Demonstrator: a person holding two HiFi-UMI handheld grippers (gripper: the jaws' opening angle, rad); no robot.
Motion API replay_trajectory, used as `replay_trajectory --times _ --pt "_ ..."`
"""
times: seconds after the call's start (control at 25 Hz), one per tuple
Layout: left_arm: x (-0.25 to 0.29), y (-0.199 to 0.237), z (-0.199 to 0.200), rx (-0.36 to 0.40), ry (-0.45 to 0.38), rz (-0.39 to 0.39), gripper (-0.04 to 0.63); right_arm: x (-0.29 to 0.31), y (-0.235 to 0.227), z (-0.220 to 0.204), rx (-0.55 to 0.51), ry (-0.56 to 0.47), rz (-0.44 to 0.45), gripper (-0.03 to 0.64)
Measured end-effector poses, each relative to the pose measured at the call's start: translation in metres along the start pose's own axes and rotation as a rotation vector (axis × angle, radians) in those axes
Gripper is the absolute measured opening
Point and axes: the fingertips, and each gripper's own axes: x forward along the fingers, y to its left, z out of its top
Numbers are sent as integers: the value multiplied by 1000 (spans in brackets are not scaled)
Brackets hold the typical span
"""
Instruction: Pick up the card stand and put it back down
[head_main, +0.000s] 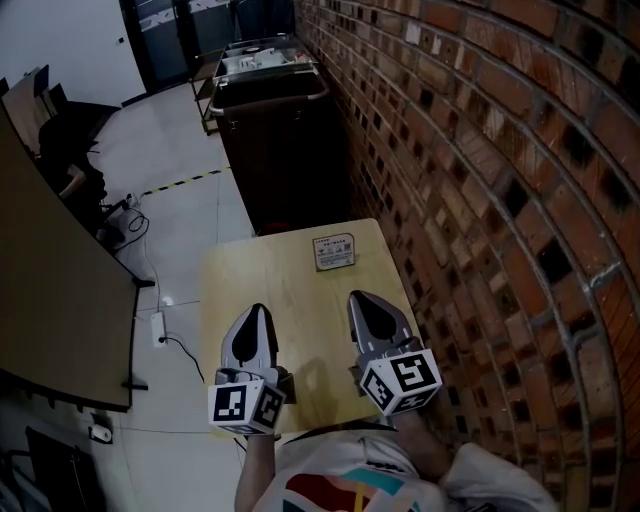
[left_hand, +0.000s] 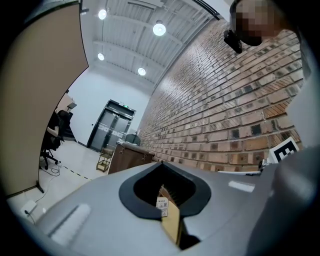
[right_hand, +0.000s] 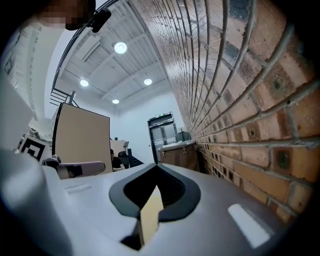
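The card stand (head_main: 334, 252) is a small upright sign with a printed white card. It stands near the far edge of the light wooden table (head_main: 290, 300). Both grippers rest over the near half of the table, well short of the stand. My left gripper (head_main: 258, 312) has its jaws together and holds nothing. My right gripper (head_main: 362, 300) is likewise shut and empty. In the left gripper view the card stand (left_hand: 161, 204) shows through the gap behind the closed left gripper (left_hand: 161, 164). The right gripper view shows only a strip of tabletop behind the closed right gripper (right_hand: 156, 165).
A brick wall (head_main: 480, 200) runs along the table's right side. A dark cabinet (head_main: 280, 150) stands just beyond the far edge. A tan partition (head_main: 50, 300) is at the left, with cables and a power strip (head_main: 158, 325) on the floor.
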Motion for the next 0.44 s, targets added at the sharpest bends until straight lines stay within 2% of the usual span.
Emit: replay_trajectory --times 0.44 --pt "0 -6 -2 -9 2 -4 5 -7 -6 2 9 -13 -8 0"
